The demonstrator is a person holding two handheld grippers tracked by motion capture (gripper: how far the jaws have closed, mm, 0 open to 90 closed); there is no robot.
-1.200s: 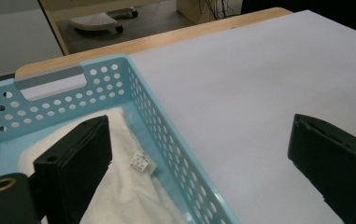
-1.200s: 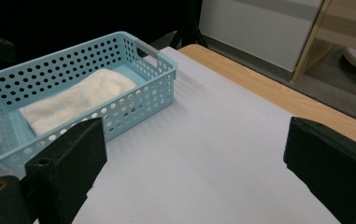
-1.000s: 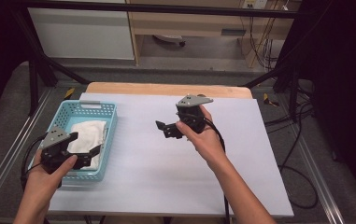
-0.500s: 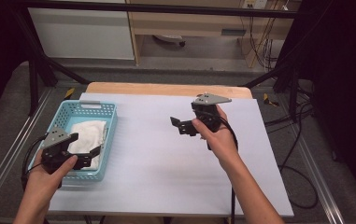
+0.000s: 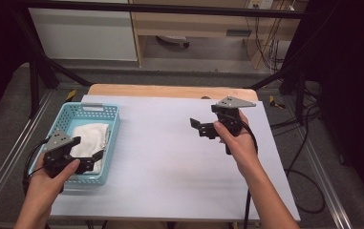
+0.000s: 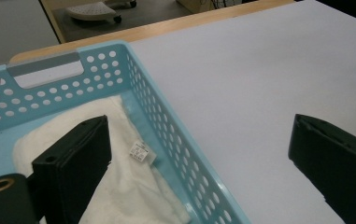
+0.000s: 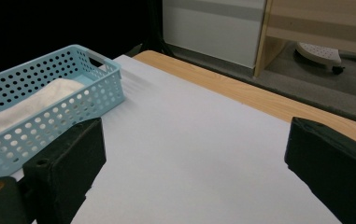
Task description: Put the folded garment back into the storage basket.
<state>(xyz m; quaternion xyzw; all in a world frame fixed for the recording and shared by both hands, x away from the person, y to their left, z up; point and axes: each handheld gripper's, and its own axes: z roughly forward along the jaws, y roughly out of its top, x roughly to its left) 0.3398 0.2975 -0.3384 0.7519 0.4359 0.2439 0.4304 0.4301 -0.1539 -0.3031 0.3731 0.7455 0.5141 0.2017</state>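
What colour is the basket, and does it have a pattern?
The basket is light blue, with rows of round holes in its walls; the left gripper view shows it best.

A light blue basket (image 5: 108, 143) dotted with round holes holds a white folded cloth (image 5: 91, 138). Beside the basket, the table (image 5: 170, 162) is pale lilac-white, edged in tan wood. Both grippers are black with grey top plates.

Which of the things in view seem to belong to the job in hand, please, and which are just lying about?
Likely part of the job:
- blue basket
- white cloth lying in it
- left tongs, open over the basket's near end
- right tongs, open above the table

Just lying about:
- cables on the floor
- wooden shelf unit behind
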